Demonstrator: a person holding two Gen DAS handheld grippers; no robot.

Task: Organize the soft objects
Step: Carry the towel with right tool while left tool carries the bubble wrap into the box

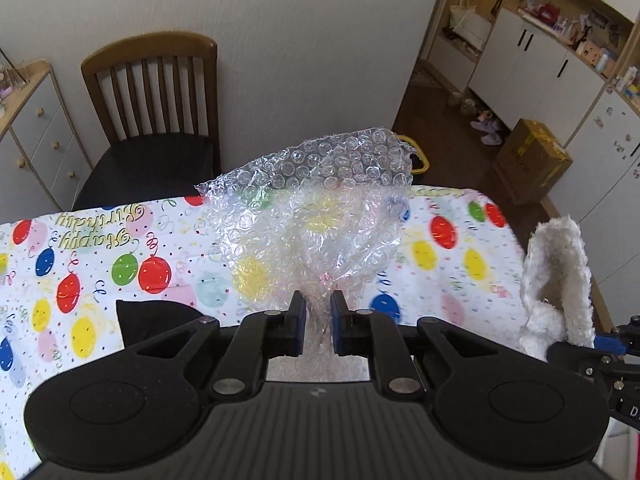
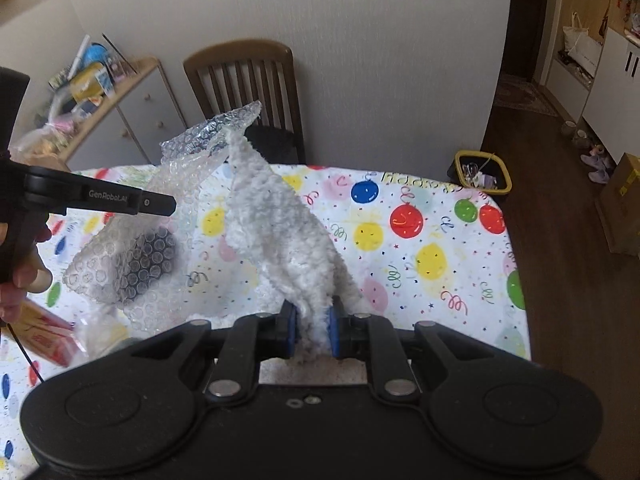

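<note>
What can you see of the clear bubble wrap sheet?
The clear bubble wrap sheet is a crumpled, transparent plastic piece covered in small round air bubbles, with ragged edges. It is bunched at its lower end and pinched between the blue pads of the left gripper, fanning out wider above them. It is held up above the balloon-print birthday tablecloth, whose colours show through it. In the right wrist view it sits beside the white fluffy cloth; whether they touch is unclear.
</note>
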